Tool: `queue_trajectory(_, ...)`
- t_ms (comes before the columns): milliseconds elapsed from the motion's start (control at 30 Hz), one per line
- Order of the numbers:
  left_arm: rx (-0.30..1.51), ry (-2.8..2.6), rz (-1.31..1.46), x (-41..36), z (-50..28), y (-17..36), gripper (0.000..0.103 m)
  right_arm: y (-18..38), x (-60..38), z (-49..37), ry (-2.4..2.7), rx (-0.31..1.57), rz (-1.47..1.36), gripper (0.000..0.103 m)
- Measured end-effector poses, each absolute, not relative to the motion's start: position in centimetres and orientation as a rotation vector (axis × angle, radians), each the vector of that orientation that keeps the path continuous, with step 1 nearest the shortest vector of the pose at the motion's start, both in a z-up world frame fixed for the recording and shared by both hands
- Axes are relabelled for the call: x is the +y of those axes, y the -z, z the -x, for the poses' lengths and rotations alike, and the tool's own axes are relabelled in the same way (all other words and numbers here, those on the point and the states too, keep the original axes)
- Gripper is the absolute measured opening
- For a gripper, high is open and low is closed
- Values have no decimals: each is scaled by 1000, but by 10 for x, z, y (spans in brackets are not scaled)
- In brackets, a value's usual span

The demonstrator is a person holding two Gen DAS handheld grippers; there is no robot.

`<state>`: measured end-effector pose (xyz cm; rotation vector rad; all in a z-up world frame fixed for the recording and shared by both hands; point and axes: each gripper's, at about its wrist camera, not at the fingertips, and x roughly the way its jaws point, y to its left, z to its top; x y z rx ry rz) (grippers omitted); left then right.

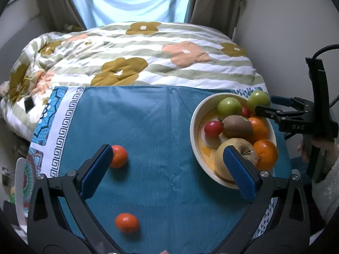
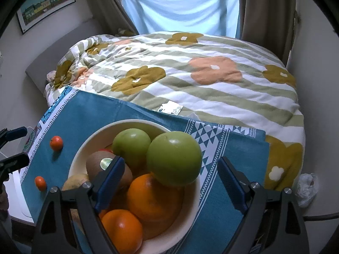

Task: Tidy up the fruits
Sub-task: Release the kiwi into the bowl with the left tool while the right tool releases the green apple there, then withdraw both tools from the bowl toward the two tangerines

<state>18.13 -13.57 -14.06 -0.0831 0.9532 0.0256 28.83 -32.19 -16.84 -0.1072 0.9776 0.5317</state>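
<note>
My left gripper [image 1: 168,169] and right gripper [image 2: 170,181] gape wide, empty, my finger [image 1: 240,173] hiding part of the bowl [image 1: 193,127] at 3 o'clock.

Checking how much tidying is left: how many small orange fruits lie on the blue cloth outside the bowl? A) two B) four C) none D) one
A: two small tangerines, one beside the left gripper's finger and one nearer the camera, lie on the blue cloth outside the bowl.

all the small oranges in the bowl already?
No, two small oranges lie on the blue cloth, outside the bowl, near the open left gripper.
</note>
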Motion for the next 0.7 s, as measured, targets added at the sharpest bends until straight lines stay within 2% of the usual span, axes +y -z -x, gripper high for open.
queue_trajectory(267,915,-70,102,-124,-156,114,103,136,-324,-269,-543,965,104,87)
queue_trajectory(333,910,-81,102,-120,-148,107,103,125,-322,-259,-553,949,110,101)
queue_trajectory(367,906,-88,96,-117,-142,102,103,120,-321,-255,-560,938,111,103)
queue_trajectory(700,904,-99,54,-72,-90,77,103,85,-294,-208,-579,948,99,103)
